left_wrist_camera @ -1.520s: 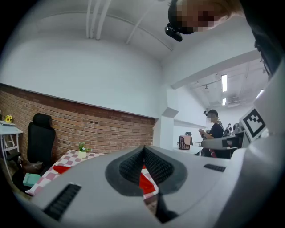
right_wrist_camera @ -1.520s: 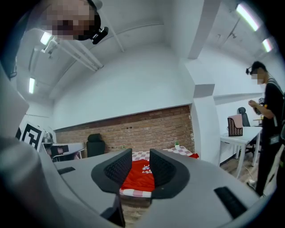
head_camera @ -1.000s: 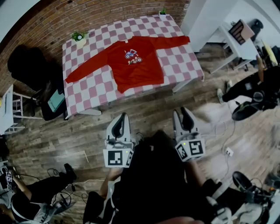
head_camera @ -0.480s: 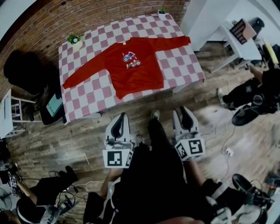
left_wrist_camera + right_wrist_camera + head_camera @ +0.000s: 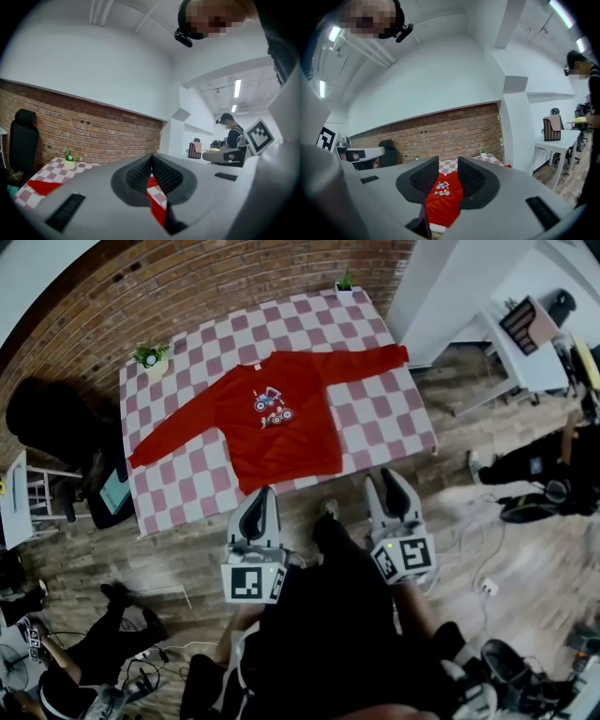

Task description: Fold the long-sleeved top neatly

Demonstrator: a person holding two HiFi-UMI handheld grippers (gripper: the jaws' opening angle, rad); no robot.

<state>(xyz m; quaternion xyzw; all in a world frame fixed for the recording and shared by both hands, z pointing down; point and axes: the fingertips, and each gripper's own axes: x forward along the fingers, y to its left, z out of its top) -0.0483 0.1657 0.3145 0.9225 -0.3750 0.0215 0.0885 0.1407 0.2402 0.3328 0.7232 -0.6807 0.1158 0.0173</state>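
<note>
A red long-sleeved top (image 5: 281,423) with a small print on the chest lies flat, sleeves spread wide, on a red-and-white checked table (image 5: 384,404). Both grippers hover short of the table's near edge, over the wooden floor, touching nothing. My left gripper (image 5: 265,493) is shut with nothing in it; in the left gripper view its pads (image 5: 140,174) meet, and parts of the top (image 5: 158,212) show beyond them. My right gripper (image 5: 382,480) is open and empty; in the right gripper view the top (image 5: 443,199) shows through the gap between its jaws.
A potted plant (image 5: 150,354) stands at the table's far left corner and a smaller one (image 5: 345,282) at the far right. A black chair (image 5: 52,418) is left of the table, a white desk (image 5: 525,334) to the right. People sit on the floor among cables (image 5: 478,559).
Both grippers have moved forward toward the table, so the table and top now lie nearer in the head view. Neither gripper's jaws have changed.
</note>
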